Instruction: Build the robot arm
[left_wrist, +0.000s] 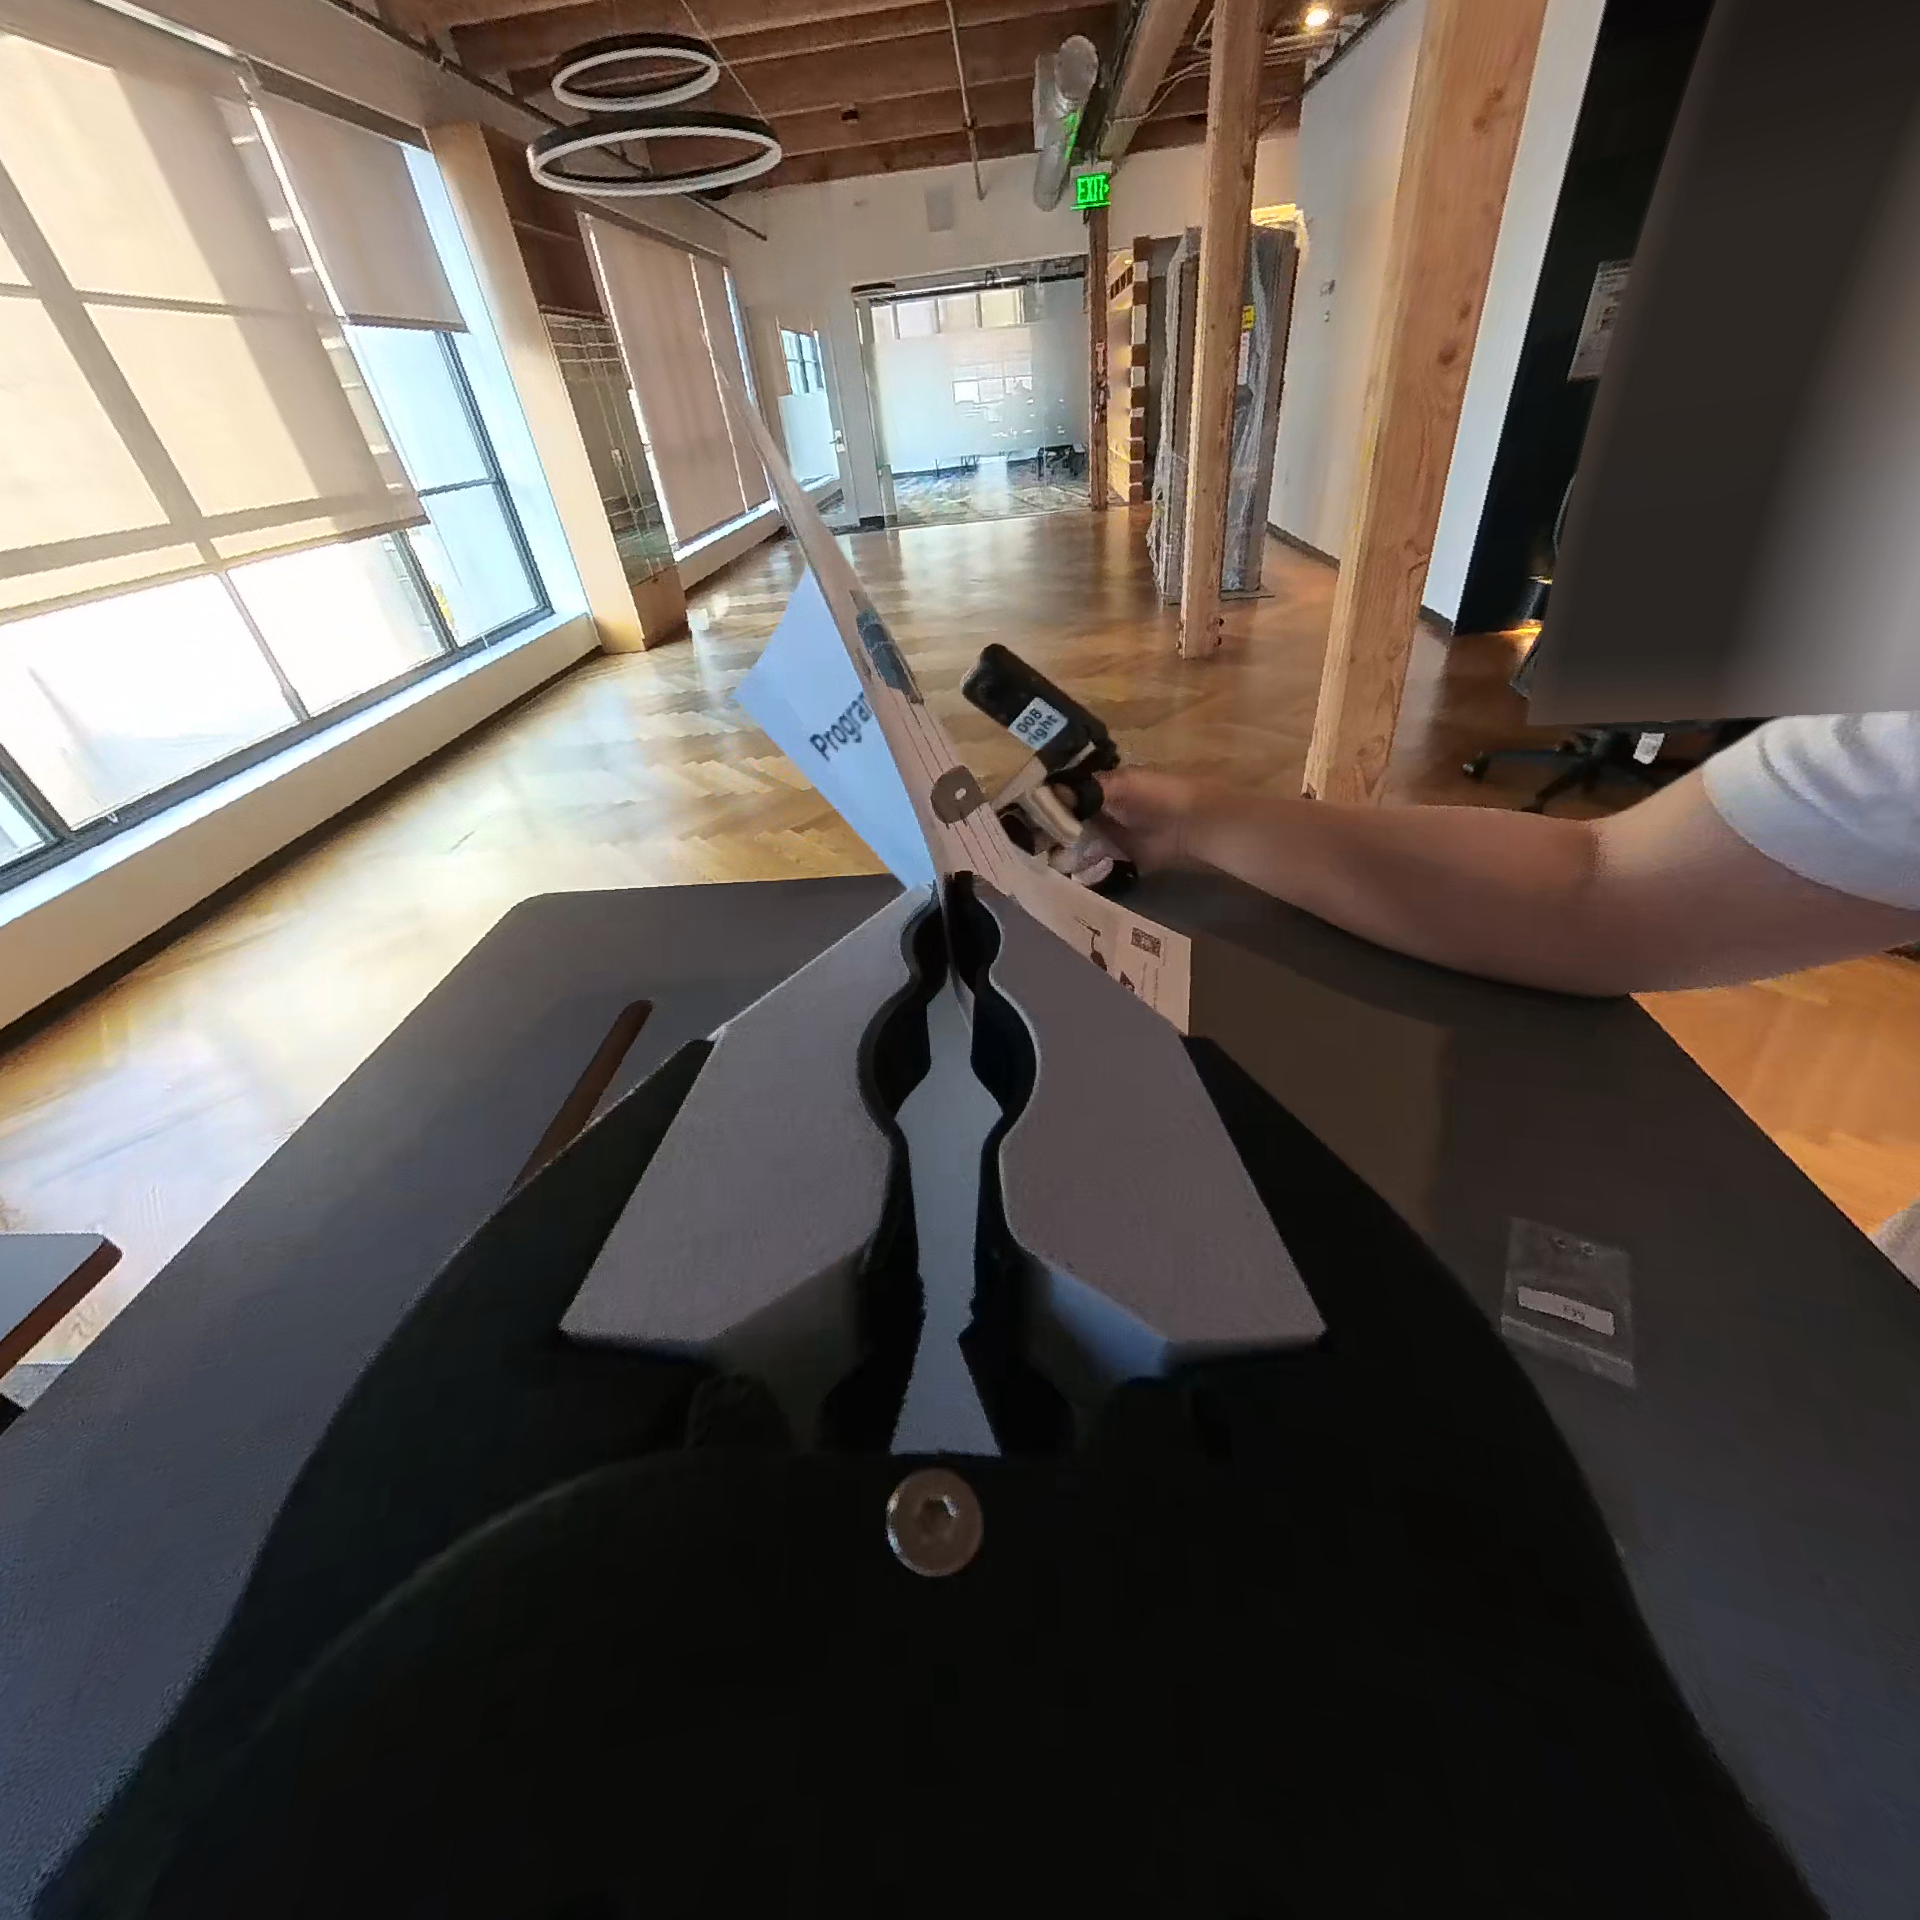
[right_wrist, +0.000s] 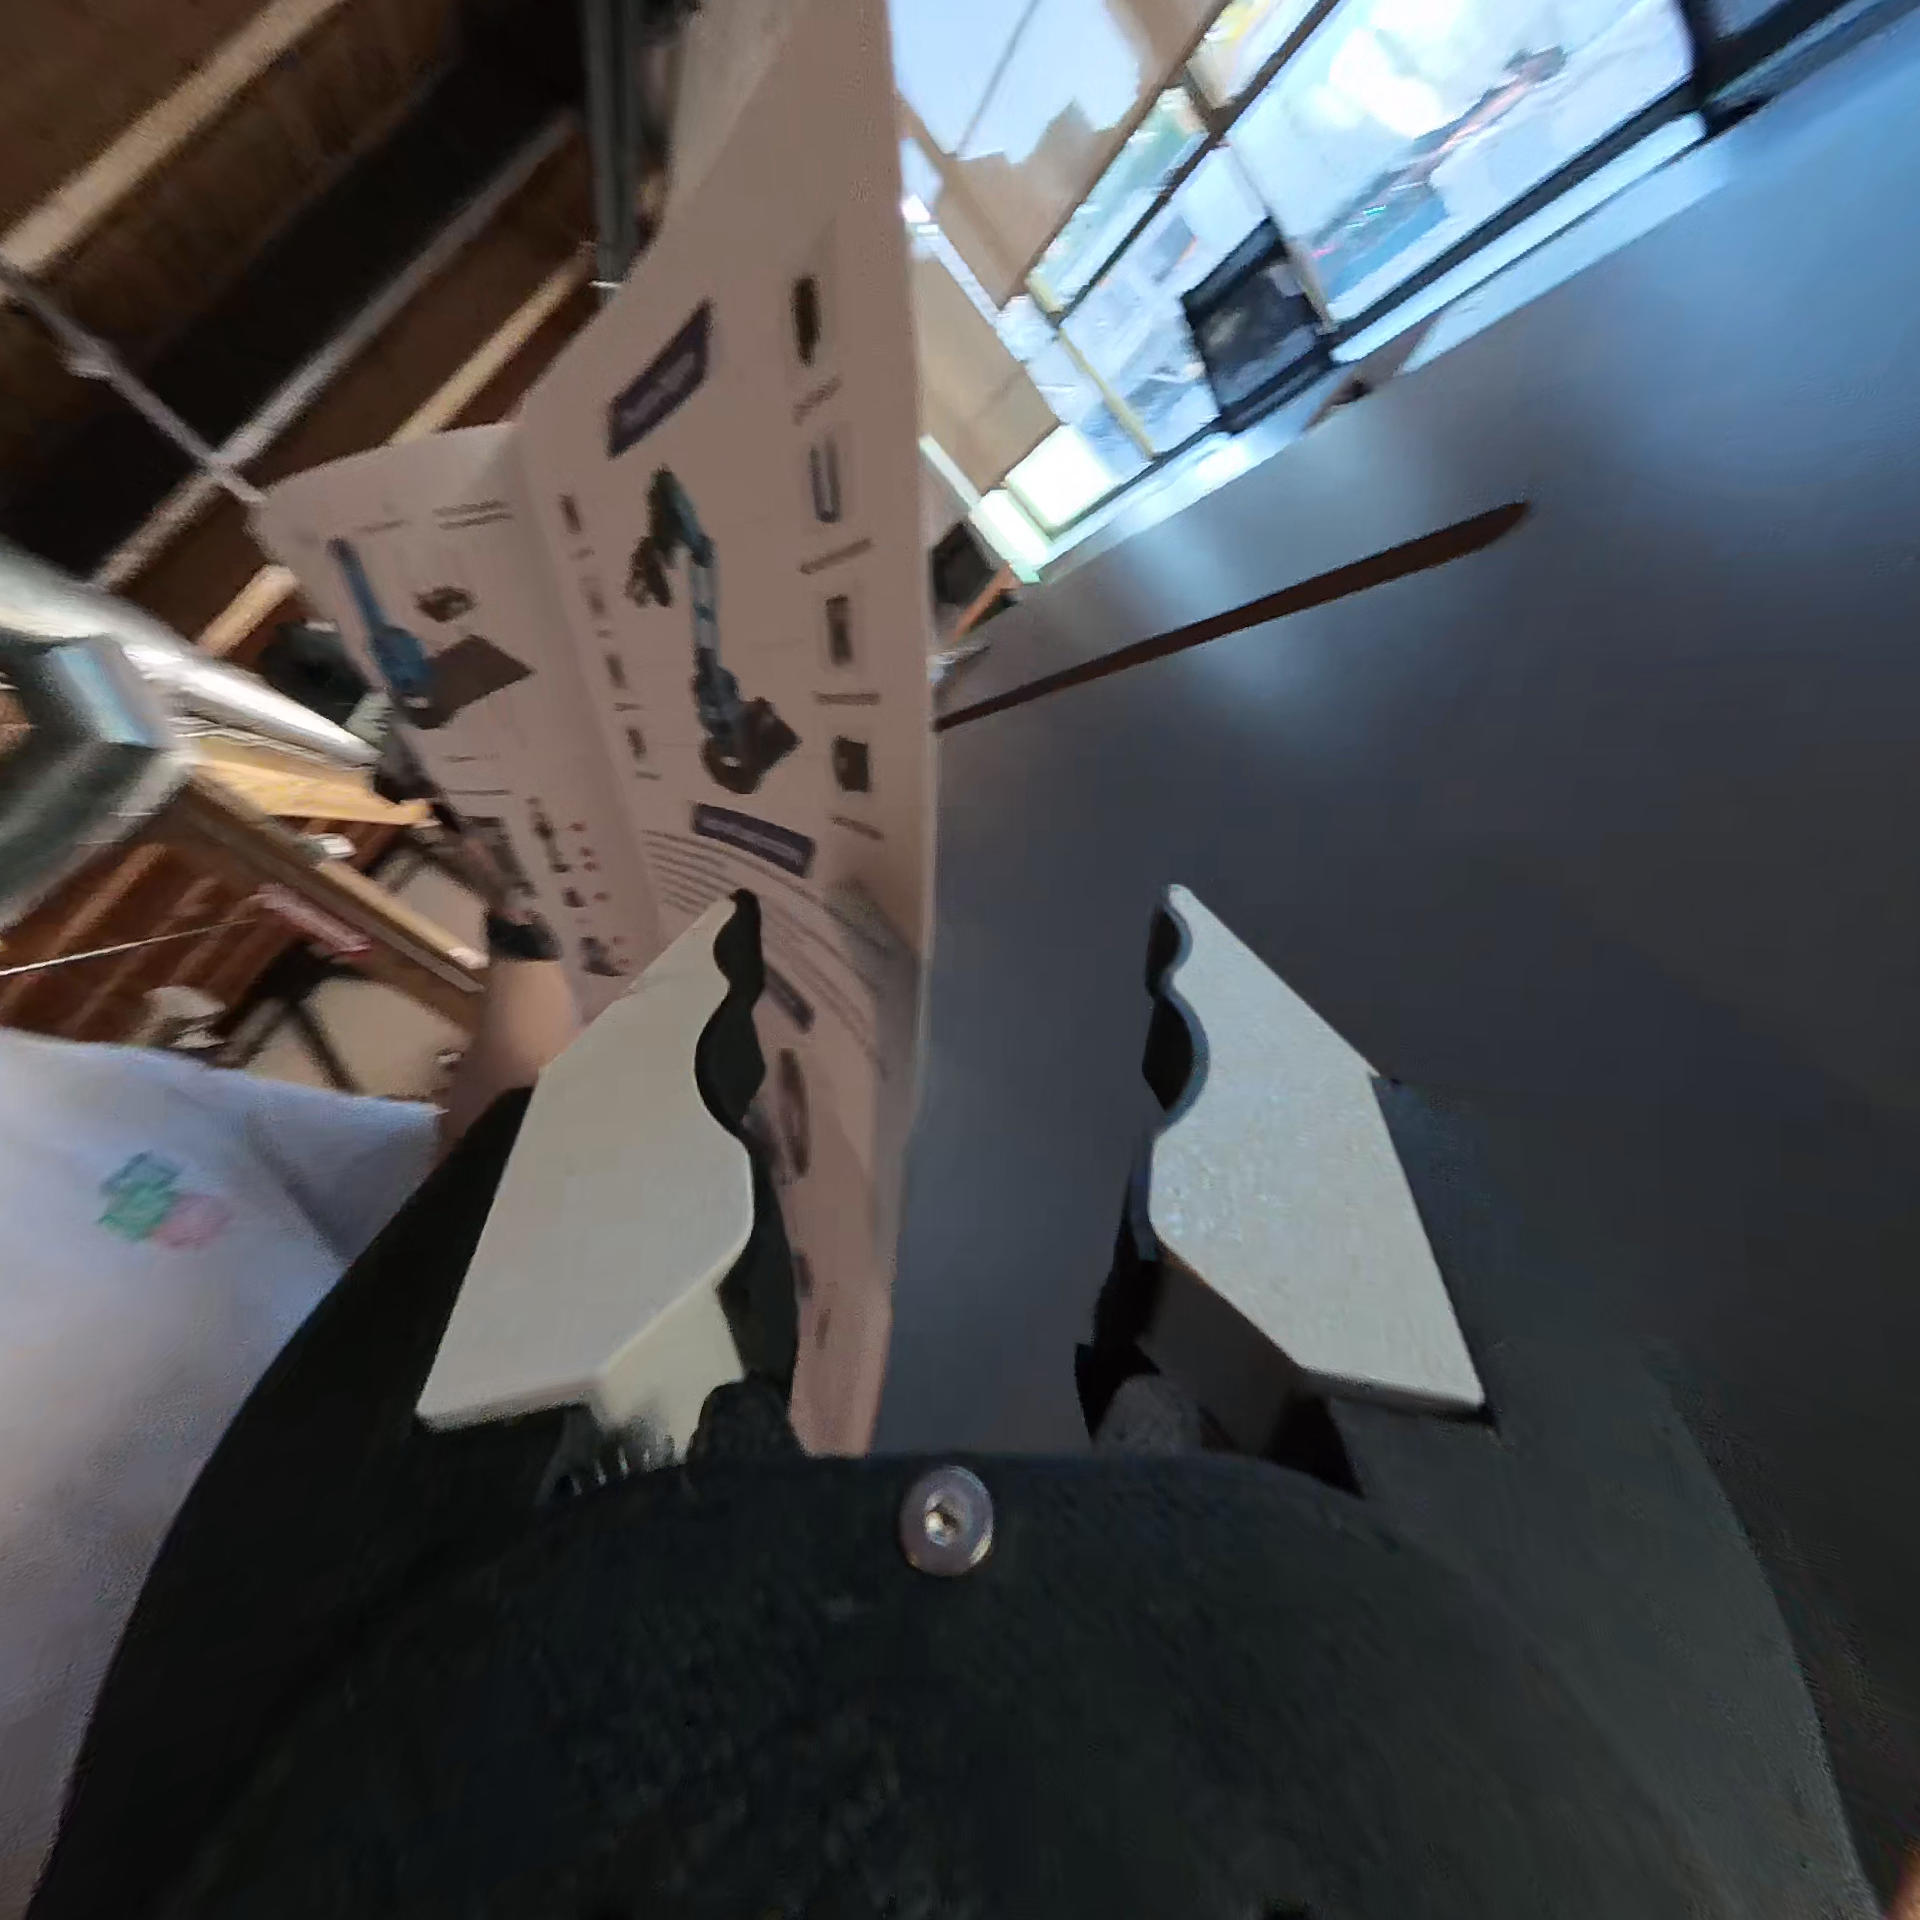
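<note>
Jaws of left gripper (left_wrist: 951, 904) closed on folded white printed paper leaflet (left_wrist: 894, 727), held upright above dark grey tabletop (left_wrist: 1558, 1143); right gripper (right_wrist: 951, 925) jaws open beside leaflet's edge.

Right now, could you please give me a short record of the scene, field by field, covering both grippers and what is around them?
left gripper: shut on the printed leaflet, pinching its lower edge; leaflet stands upright
right gripper: open, holding nothing; leaflet lies between its fingers, close to one finger
surface: dark table, with a narrow slot
also on table: small clear plastic bag
person: forearm resting over the table's far edge
</note>
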